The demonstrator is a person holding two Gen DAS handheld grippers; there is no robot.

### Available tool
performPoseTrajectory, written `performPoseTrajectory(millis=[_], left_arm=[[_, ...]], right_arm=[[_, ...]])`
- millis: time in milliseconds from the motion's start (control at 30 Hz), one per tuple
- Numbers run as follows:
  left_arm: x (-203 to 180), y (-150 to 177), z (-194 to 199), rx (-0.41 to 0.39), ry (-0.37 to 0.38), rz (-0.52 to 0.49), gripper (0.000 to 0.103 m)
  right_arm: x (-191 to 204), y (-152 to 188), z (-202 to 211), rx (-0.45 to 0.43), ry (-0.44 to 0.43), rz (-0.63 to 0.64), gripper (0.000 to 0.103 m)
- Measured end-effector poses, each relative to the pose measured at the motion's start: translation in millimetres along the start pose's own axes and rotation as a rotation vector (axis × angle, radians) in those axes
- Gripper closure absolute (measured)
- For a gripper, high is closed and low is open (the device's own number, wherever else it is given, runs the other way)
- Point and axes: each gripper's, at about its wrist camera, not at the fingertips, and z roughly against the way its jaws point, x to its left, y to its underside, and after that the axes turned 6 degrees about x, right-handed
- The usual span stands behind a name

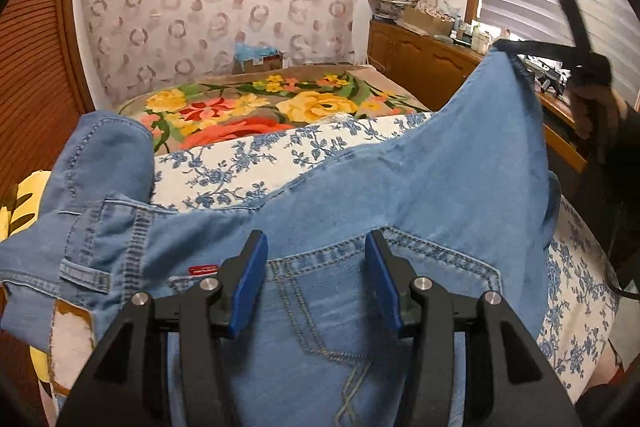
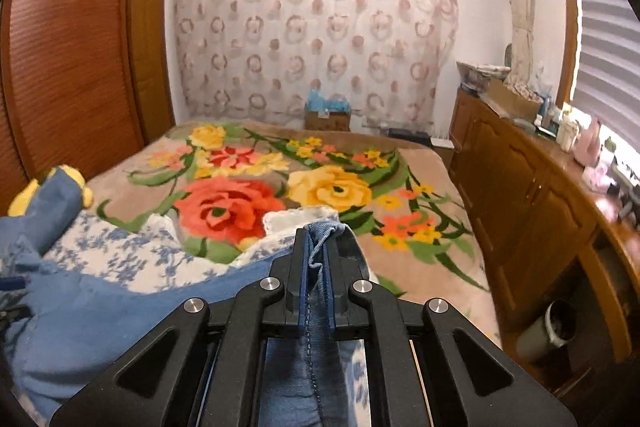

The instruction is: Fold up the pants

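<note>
Your pants (image 1: 400, 187) are lying on the quilt (image 1: 240, 163) atop the bed (image 2: 360, 227); the cabinet (image 2: 520, 187) is standing right, the box (image 2: 328, 115) behind.

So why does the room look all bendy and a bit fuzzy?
Left wrist view: the fisheye lens bows the wooden door and darkens the corners; the jeans look sharp. Right wrist view: the dresser curves and smears slightly, bright light glares through the window blind, and the right gripper stays crisp.

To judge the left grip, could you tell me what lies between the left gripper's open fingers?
In the left wrist view, the jeans' stitched back pocket lies between them.
</note>
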Motion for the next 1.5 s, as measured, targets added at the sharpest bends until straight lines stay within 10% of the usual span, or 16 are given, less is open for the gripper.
performPoseTrajectory(millis=[167, 300, 967, 1200, 1500], left_arm=[[2, 5, 1, 0.012, 0.003, 0.002, 0.053], [-1, 9, 0, 0.027, 0.013, 0.004, 0.053], [-32, 17, -5, 0.059, 0.048, -0.035, 0.053], [-29, 28, 1, 0.067, 0.036, -0.022, 0.053], [-26, 33, 12, 0.049, 0.034, -0.014, 0.053]], right_arm=[[7, 9, -40, 0.108, -0.012, -0.004, 0.097], [7, 28, -32, 0.122, -0.003, -0.022, 0.058], [-25, 148, 0, 0.301, -0.055, -0.146, 0.057], [-18, 140, 14, 0.234, -0.103, -0.125, 0.097], [-44, 113, 67, 0.129, -0.003, -0.111, 0.102]])
